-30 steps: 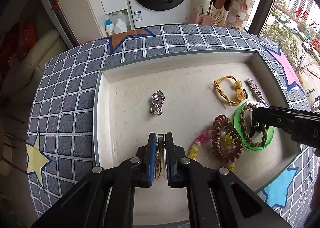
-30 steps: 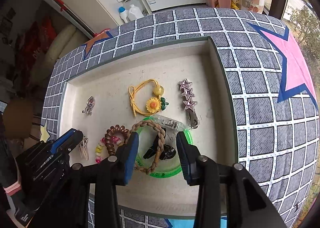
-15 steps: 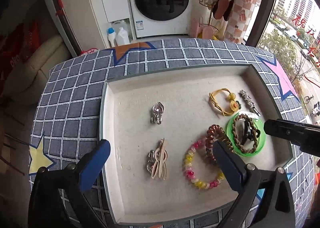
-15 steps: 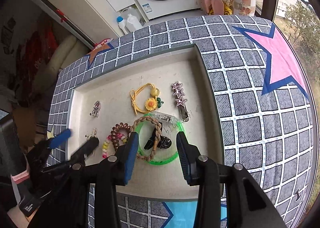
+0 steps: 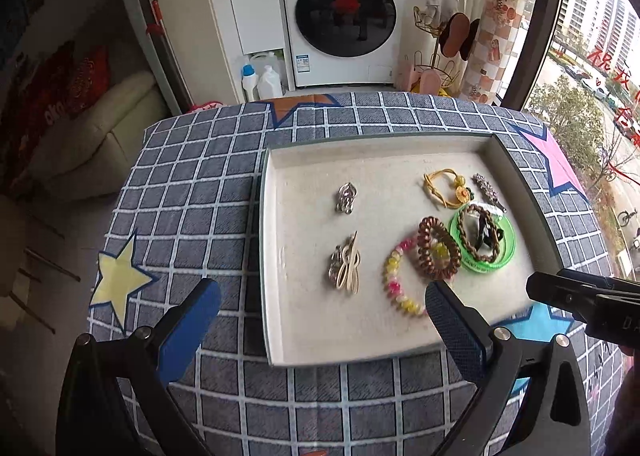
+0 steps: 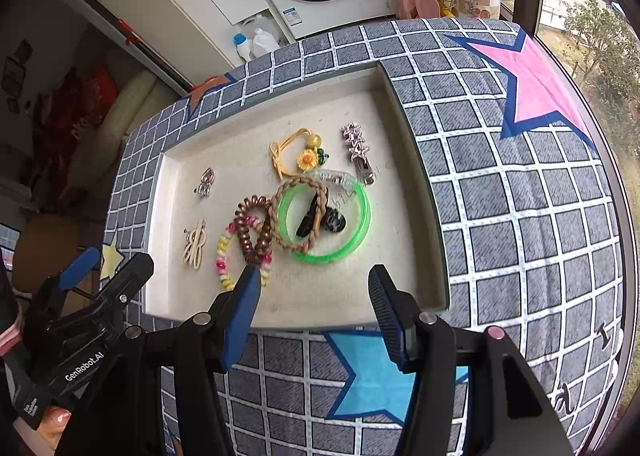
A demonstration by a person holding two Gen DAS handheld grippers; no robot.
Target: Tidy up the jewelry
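Left wrist view: the left gripper hangs over the tray, jaws spread wide and empty. The hair clips lie just beyond, long axis near-to-far. The right gripper, jaws just widened and empty, sits farther right.

White washing machine, 2 detergent bottles, cream sofa behind checked tablecloth

Both grippers, left gripper and right gripper: black frames, blue textured finger pads, silver screws; white "GenRobot.AI" lettering on the left body.
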